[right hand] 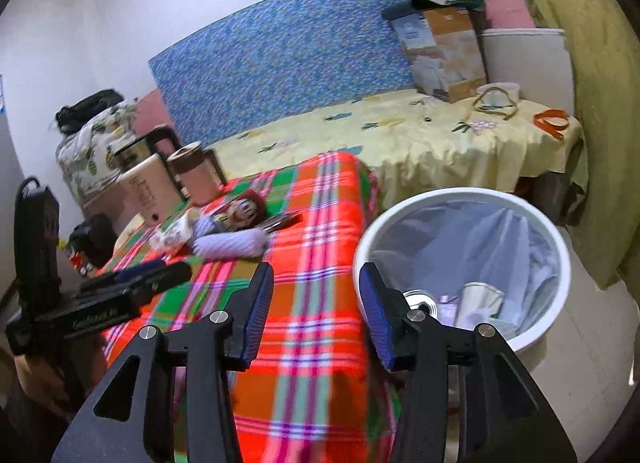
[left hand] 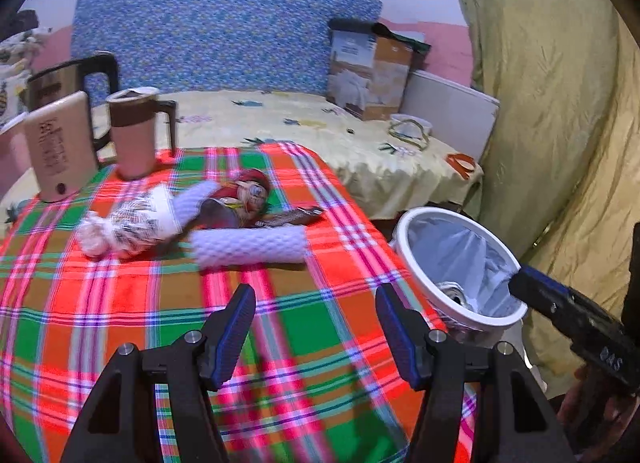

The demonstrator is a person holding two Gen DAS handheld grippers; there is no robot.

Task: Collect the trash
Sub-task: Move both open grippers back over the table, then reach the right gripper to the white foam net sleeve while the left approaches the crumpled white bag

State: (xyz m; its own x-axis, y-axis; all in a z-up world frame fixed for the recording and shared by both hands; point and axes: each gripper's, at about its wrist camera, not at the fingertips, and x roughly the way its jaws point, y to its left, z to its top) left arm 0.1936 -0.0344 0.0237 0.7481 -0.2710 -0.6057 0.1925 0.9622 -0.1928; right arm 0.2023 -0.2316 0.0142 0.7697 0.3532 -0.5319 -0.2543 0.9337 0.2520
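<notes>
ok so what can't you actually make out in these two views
- Print on the beige box: left wrist view, too small and blurred.
- Crumpled wrappers beside the white foam sleeve: motion blur hides what they are.
- Bin contents: right wrist view, the right gripper finger covers part of the can.
- Bin base: both views, cut off by fingers.

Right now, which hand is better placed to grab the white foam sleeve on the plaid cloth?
Left. Its open tool faces the foam sleeve directly; the right tool sits by the bin.
</notes>
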